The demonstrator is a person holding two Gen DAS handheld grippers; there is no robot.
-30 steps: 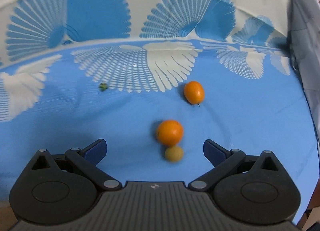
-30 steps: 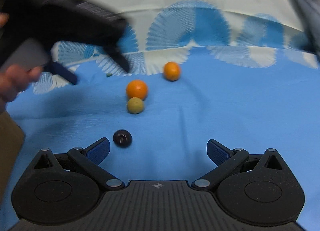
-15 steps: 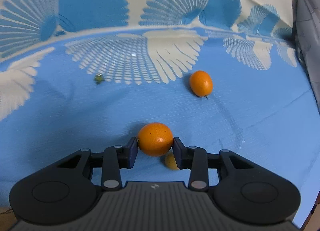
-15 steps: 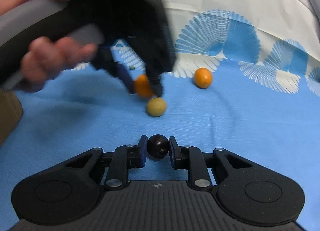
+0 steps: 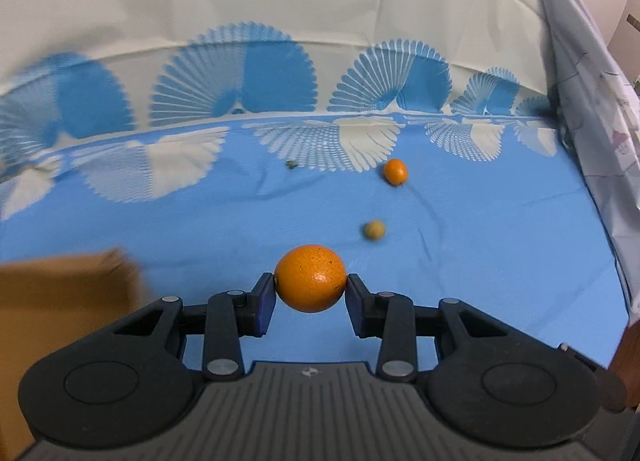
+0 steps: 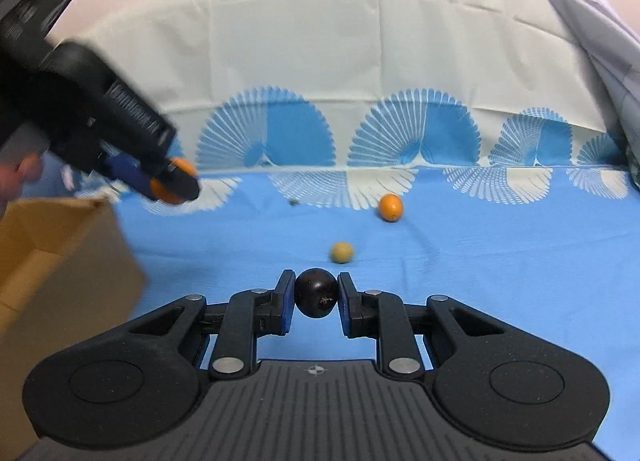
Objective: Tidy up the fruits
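The left hand-held gripper [image 5: 311,288] pinches a round orange [image 5: 311,284] between its pads; the right hand-held gripper [image 6: 316,299] clamps a dark plum-like fruit [image 6: 316,298]. Both should travel to the cardboard box [image 6: 52,261] on their left — keep the squeeze light, lower over the opening, then release. A kumquat [image 6: 391,207] and a small yellowish fruit [image 6: 341,252] lie ahead on the desk [image 6: 500,261].

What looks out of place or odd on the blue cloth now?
Only a small green scrap lying alone on the blue cloth near the white wing print; it may be a stem bit, too small to tell. The cloth shows some wrinkles. No spill or damage shows.
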